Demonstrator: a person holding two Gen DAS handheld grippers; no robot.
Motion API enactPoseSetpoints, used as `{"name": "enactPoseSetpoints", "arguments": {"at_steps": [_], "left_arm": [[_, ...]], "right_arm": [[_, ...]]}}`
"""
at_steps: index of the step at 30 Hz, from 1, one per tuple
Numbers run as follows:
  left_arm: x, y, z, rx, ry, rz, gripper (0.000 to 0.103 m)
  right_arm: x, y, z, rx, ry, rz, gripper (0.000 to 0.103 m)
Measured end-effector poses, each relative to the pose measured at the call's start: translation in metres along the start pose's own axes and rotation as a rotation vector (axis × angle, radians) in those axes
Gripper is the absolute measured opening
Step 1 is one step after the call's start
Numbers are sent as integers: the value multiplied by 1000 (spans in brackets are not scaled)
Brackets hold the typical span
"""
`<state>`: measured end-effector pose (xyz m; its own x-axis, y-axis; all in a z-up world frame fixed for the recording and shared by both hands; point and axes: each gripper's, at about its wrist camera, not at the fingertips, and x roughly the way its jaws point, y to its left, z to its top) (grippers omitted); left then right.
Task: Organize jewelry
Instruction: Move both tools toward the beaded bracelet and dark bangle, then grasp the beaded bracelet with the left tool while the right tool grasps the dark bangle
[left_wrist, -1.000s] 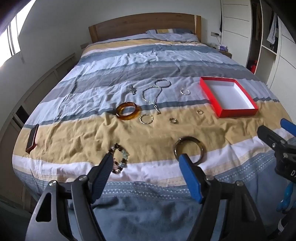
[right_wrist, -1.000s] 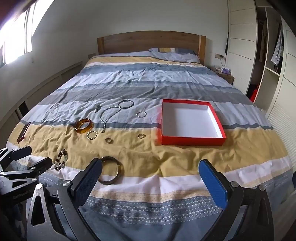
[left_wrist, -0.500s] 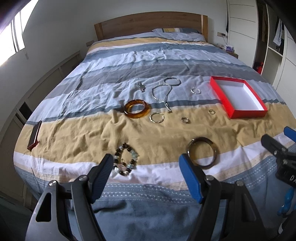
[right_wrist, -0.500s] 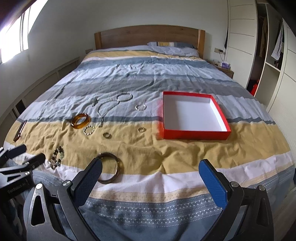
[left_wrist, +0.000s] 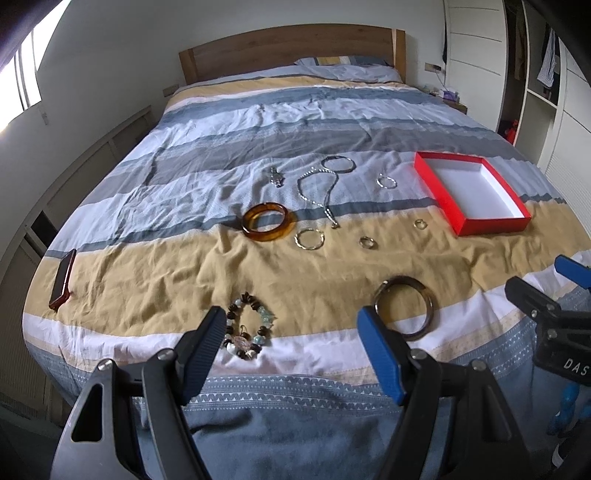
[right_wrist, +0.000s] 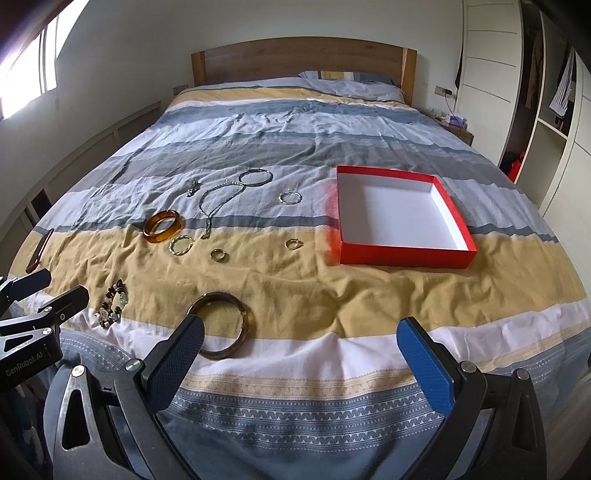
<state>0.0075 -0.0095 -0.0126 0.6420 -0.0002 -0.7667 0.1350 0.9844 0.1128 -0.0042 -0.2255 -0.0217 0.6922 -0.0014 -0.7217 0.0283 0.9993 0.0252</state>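
Open bedspread (right_wrist: 332, 295) on the near side of the red box (right_wrist: 402, 254), clear to the foot edge. Nothing inside the box, low walls all round. Left of the box, a scatter of obstacles: small ring (right_wrist: 293, 243) nearest, another ring (right_wrist: 218, 254) and a gold hoop (right_wrist: 181, 244) farther left, amber bangle (right_wrist: 163, 226) beyond those. Chain (right_wrist: 216, 201), silver bangle (right_wrist: 255, 176) and silver hoop (right_wrist: 290, 196) left of the box's far corner. Dark bangle (right_wrist: 221, 325) and bead bracelet (left_wrist: 249, 326) near the foot edge, well left of the box. Phone (left_wrist: 62, 278) at the far left edge. Wide free stripes behind the box, up to the pillow (right_wrist: 351, 83).
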Motion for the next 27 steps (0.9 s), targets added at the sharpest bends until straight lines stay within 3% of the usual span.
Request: {"name": "enactPoseSetpoints", "arguments": {"at_steps": [9,17,27], "left_arm": [[6,5,-3,5,11,-4,72],[17,16,-9,-11,37,-4,72],[21,39,-16,-83,8,12,72]], "right_arm": [[11,6,-1,-7,46,29,99],[22,23,-6,-69,93,90,87],[28,18,-7,-50,110,90,87]]}}
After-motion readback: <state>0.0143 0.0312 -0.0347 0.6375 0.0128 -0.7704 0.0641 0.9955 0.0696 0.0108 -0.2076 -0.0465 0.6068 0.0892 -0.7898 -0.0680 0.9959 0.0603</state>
